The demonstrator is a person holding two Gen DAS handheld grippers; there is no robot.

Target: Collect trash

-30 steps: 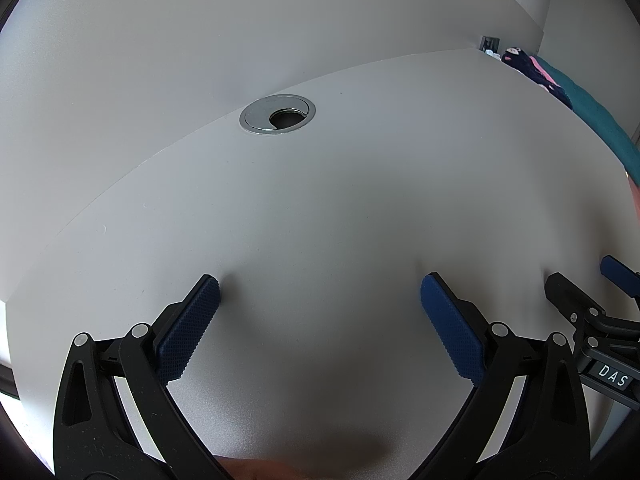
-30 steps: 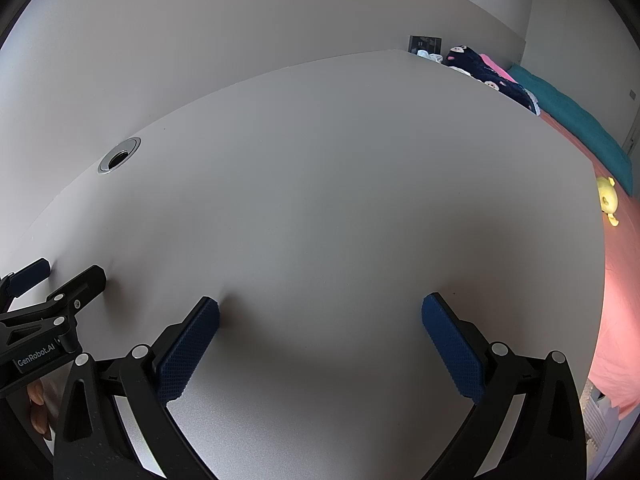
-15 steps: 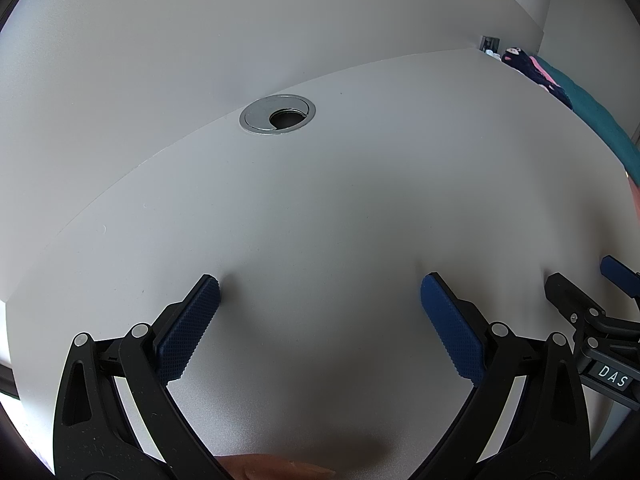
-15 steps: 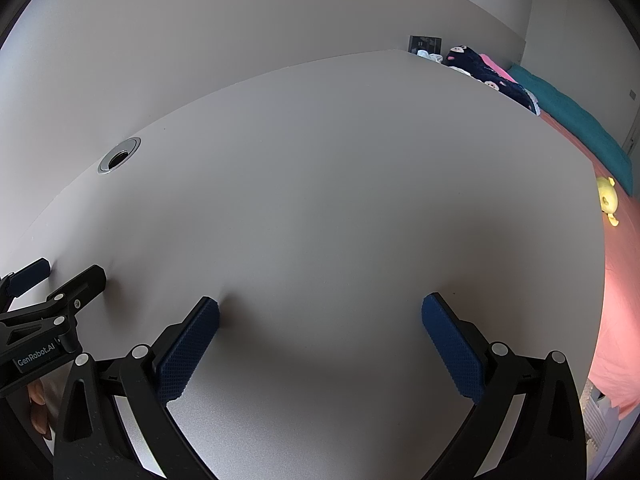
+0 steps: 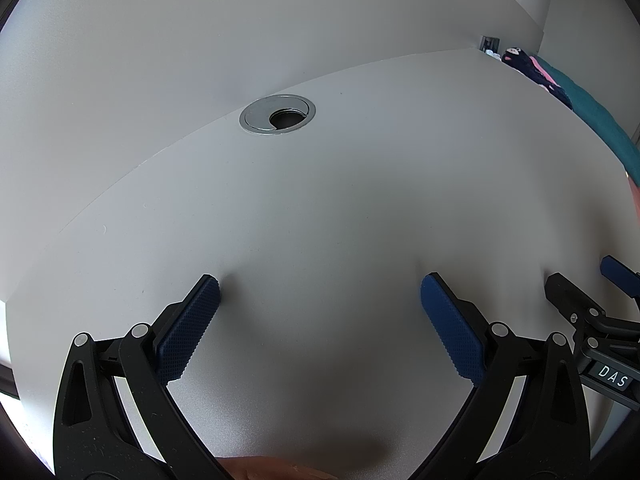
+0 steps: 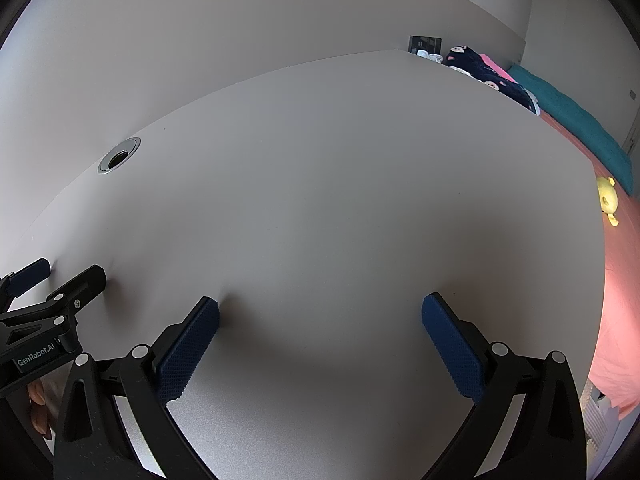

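No trash shows in either view. My left gripper stands open, its blue-padded fingertips resting low over a bare white desk with nothing between them. My right gripper is open too, over the same desk, just to the right of the left one. The right gripper's fingers show at the right edge of the left wrist view. The left gripper's fingers show at the left edge of the right wrist view.
A metal cable grommet is set in the desk near the white wall, also seen as the grommet. Beyond the desk's right edge lies a bed with a pink sheet, a teal pillow, dark patterned cloth and a yellow plush toy.
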